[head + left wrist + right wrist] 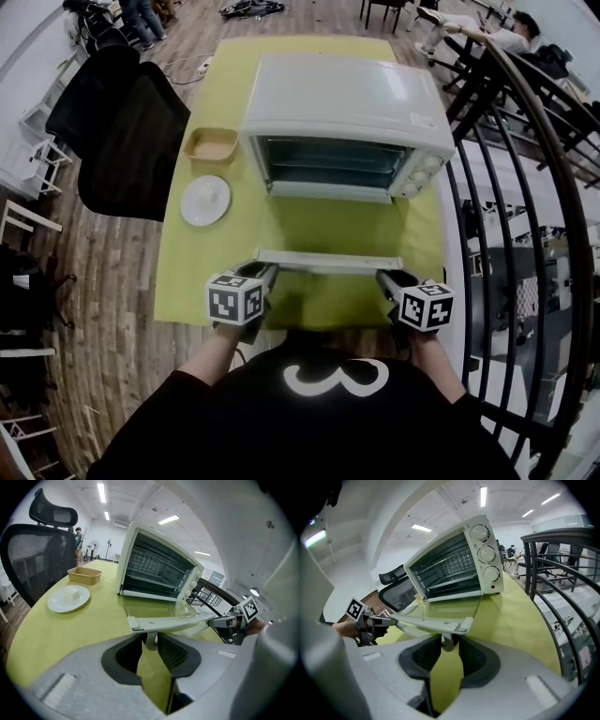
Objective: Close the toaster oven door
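Observation:
The white toaster oven [347, 103] stands at the back of the yellow-green table [197, 281]. Its glass door [328, 225] lies folded down flat toward me. The white door handle [328, 262] runs along the door's near edge. My left gripper [265, 272] holds the handle's left end, and in the left gripper view its jaws [150, 641] close on the handle's post under the bar [173, 623]. My right gripper [386, 277] holds the handle's right end, gripping the post there [449, 644] below the bar [431, 623]. Each gripper view shows the other gripper at the far end of the bar.
A white plate [205, 201] with a small piece of food and a tan tray [212, 145] sit left of the oven. A black office chair [122, 122] stands at the table's left side. A black metal railing [525, 187] runs along the right.

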Tool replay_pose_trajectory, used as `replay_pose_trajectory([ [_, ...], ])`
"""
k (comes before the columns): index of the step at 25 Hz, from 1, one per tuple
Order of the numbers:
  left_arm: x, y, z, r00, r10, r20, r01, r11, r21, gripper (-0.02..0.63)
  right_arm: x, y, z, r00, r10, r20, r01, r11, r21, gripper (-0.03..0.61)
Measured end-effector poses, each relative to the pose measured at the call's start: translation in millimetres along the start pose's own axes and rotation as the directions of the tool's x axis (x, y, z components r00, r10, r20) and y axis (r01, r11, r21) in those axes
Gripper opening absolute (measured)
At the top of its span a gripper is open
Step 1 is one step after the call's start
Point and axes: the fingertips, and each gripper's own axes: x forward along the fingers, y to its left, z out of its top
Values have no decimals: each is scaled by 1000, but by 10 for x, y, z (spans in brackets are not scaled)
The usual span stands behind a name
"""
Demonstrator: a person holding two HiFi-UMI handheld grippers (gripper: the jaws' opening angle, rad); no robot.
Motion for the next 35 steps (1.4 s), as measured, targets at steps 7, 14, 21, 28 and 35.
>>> replay_pose_trajectory([
  [7,-111,-31,161,1000,-9,19,9,1000,-5,115,-102,64,166,1000,16,22,-16,1000,-15,121],
  [14,-227,-84,322,999,-16,41,16,1000,4,115,-218,142,327,998,33,46,-31,999,-43,121],
  [21,-360,-140,557,996,-31,79,29,999,26,120,-360,220,562,996,32,82,-24,996,-88,121],
  [28,-462,-180,784,993,-34,114,29,998,48,120,-457,272,785,991,33,130,-20,995,-97,121],
  [35,-517,-203,1023,987,-53,154,45,997,55,120,-530,313,1031,982,34,187,-14,994,-107,121],
])
